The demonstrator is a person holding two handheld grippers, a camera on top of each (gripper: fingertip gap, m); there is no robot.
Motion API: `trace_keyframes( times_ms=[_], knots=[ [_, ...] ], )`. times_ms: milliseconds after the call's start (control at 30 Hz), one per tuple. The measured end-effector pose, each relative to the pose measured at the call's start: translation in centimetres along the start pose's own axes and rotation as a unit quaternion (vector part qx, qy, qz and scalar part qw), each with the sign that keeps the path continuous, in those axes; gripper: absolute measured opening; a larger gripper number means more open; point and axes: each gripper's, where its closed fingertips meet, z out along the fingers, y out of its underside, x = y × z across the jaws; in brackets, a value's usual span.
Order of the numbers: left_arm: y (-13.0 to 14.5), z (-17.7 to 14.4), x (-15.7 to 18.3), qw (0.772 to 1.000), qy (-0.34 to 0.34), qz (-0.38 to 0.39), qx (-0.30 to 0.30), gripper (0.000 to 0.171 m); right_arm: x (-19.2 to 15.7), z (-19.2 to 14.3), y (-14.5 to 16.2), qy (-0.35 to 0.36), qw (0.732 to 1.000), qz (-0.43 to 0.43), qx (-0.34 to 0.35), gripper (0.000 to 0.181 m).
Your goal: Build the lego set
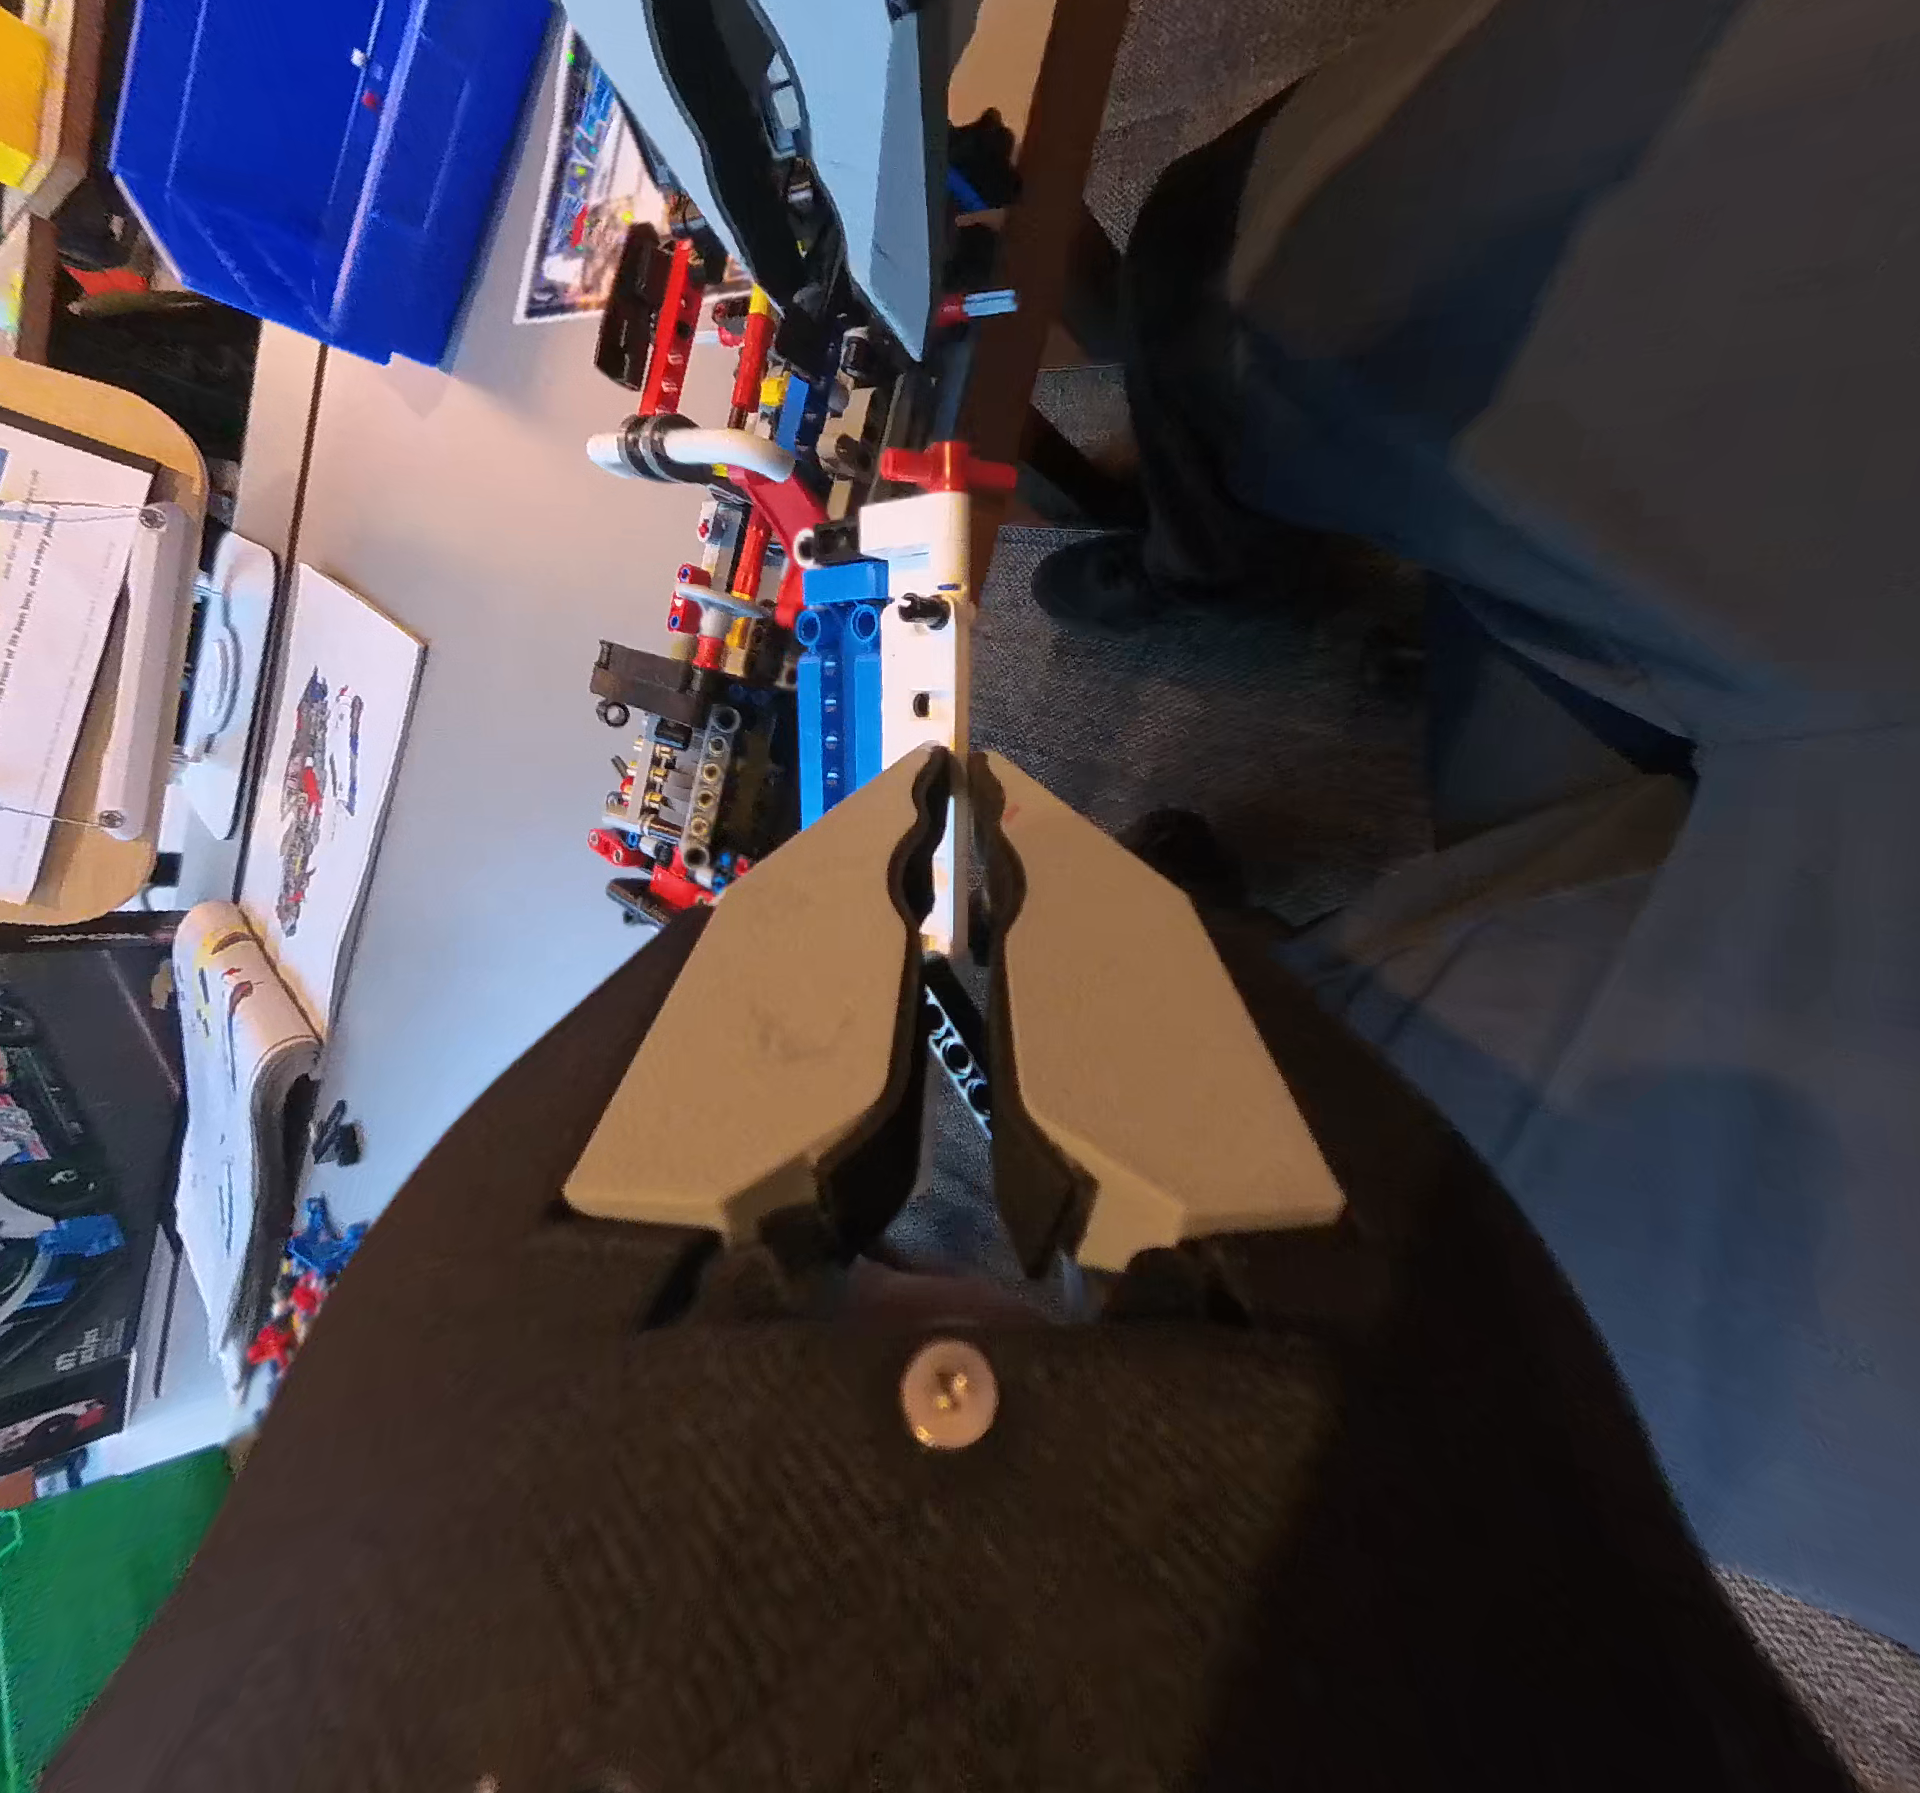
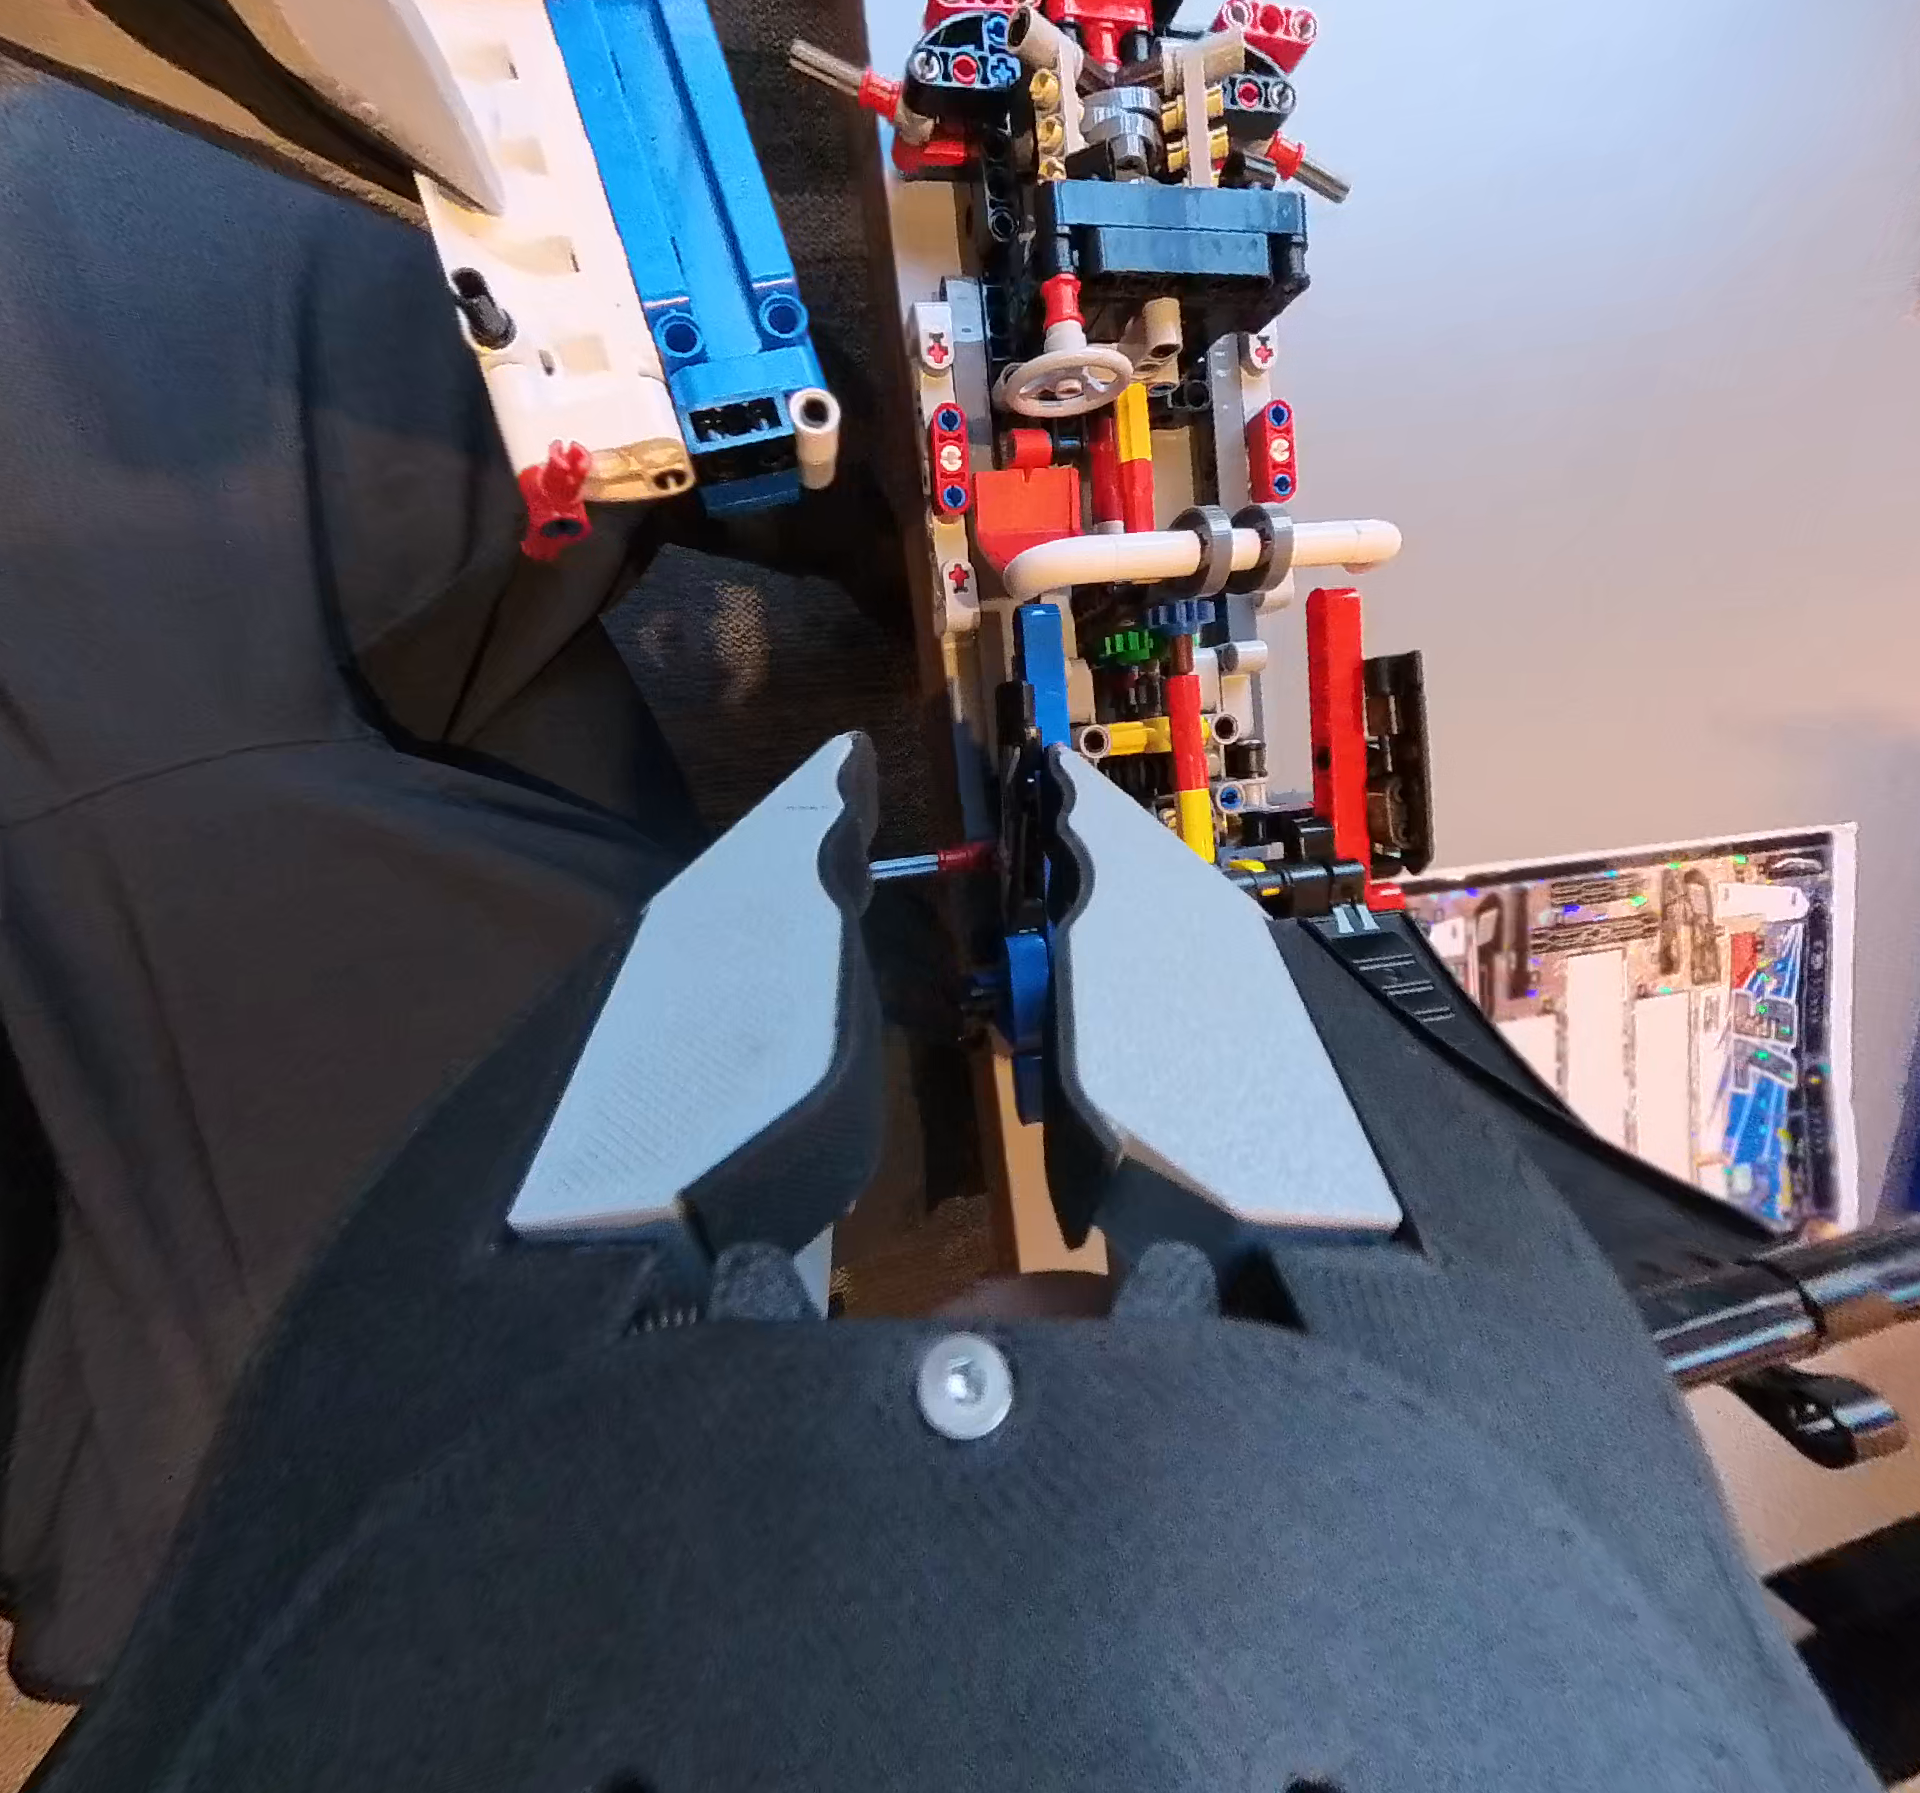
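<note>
Here, in the left wrist view, the left gripper point(image 1: 954, 787) is clamped on the rigid white-and-blue plastic panel subassembly point(image 1: 914, 642), light, held by its flat white edge beside the table.

In the right wrist view, the right gripper point(image 2: 951, 808) stands parted around the knobbly multicoloured car chassis point(image 2: 1132, 455)'s blue rear beam point(image 2: 1039, 663); pins look fragile.

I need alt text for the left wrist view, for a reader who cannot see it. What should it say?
The left gripper is shut on a white and blue Lego side panel, held beside the partly built Lego car chassis at the edge of a white table. Open instruction booklets and a blue storage bin lie farther back.
</note>
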Motion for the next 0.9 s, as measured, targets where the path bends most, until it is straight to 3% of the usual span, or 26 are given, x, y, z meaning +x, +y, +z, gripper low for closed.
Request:
trace_keyframes(
  times_ms=[333,700,900],
  knots=[
    [-0.2,-0.9,2.6,1.0,0.009,-0.01,0.006,0.0,-0.9,-0.6,0.9,0.031,0.999,-0.012,-0.007,0.025],
    [-0.2,-0.5,3.2,1.0,0.018,-0.019,0.014,0.0,-0.6,-1.0,1.5,0.041,0.999,-0.017,-0.011,0.013],
    [0.0,0.0,3.5,0.999,0.023,-0.022,0.017,0.001,-0.1,-0.9,1.6,0.048,0.999,-0.009,-0.003,0.016]
  ],
)
